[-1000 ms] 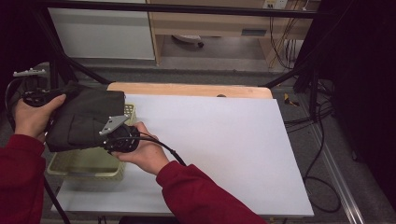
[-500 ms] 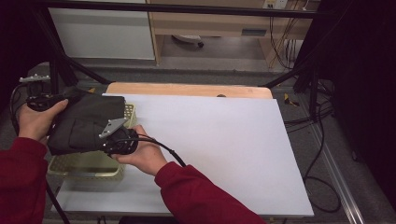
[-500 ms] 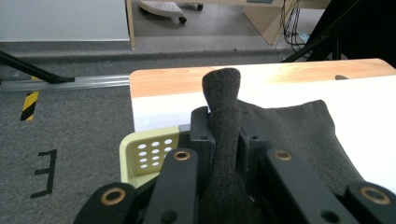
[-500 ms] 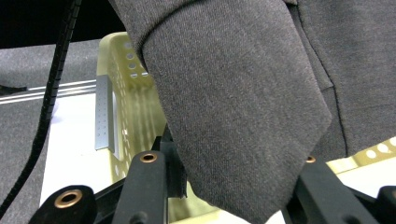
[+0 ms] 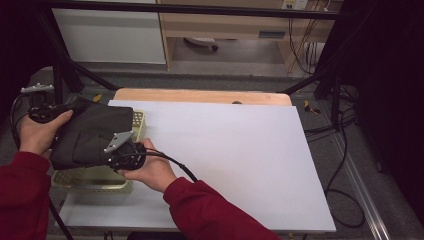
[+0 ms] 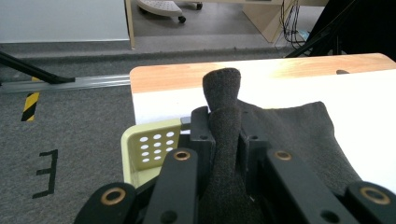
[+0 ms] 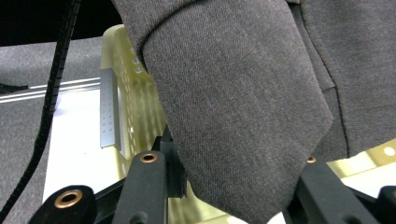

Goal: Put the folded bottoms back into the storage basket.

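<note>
1. From the high view I see a dark grey cloth (image 5: 95, 134) held up between my two grippers at the left edge of the table (image 5: 240, 150), over a pale yellow perforated basket (image 5: 90, 181).
2. My left gripper (image 5: 42, 111) sits at the far left of the cloth, in my left hand (image 5: 37, 132). In the left gripper view its jaws are closed tight on a bunched fold of the cloth (image 6: 224, 135), which pokes up past the jaw tips.
3. My right gripper (image 5: 125, 152) is at the near right corner of the cloth, in my right hand (image 5: 150, 170). In the right gripper view the cloth (image 7: 243, 102) hangs down between the jaws, which look drawn in on it, though the fabric hides the tips.
4. The basket (image 6: 154, 149) stands on the white sheet at the near left of the table; the cloth covers most of it from above.
5. In the right gripper view the basket's holed wall (image 7: 135, 107) shows just behind the hanging cloth.
6. A strip of wooden tabletop (image 5: 200, 95) shows along the far edge.
</note>
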`<state>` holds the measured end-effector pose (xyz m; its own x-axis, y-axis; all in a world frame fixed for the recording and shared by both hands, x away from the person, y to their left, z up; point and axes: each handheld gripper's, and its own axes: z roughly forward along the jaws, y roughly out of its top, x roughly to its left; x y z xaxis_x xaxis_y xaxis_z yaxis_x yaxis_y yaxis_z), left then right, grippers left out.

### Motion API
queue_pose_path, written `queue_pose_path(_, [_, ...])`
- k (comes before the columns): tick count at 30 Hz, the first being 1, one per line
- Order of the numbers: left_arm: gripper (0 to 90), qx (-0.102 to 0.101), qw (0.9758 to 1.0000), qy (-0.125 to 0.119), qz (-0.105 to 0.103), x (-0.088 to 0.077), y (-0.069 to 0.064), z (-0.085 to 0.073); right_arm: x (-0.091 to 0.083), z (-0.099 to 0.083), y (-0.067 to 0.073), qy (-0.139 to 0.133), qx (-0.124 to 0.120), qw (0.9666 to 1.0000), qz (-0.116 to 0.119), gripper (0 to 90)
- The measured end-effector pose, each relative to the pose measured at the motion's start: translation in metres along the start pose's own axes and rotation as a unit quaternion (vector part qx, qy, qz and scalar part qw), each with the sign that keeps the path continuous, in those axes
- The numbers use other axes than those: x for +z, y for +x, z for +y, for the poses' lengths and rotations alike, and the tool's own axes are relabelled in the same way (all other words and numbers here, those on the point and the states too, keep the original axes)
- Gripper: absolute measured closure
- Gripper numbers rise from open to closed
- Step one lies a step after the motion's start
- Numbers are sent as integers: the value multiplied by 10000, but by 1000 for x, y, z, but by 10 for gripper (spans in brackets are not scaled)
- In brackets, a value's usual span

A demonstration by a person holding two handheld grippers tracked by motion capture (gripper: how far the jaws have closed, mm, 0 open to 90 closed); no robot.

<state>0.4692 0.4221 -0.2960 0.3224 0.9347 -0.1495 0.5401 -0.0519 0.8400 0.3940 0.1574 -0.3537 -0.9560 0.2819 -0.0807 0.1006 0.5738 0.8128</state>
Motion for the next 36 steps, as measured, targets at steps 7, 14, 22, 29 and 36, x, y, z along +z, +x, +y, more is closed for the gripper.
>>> queue_pose_path(7, [801, -5, 10000, 36, -5, 3, 2, -5, 5, -3, 1, 62, -1, 10000, 16, 633])
queue_pose_path(14, [801, -279, 9996, -27, -101, 6, 7, -14, 11, -8, 3, 143, -82, 9999, -40, 633])
queue_pose_path(22, [801, -126, 9998, 139, 22, 17, 10, -18, 18, -12, 1, 203, 47, 9998, 1, 632])
queue_pose_path(29, [801, -82, 9999, 132, -76, 32, 10, -19, 22, -15, -3, 312, 90, 9995, -56, 629])
queue_pose_path(36, [801, -10, 9998, 194, -9, 43, 10, -18, 23, -15, -8, 392, 177, 9990, -102, 626])
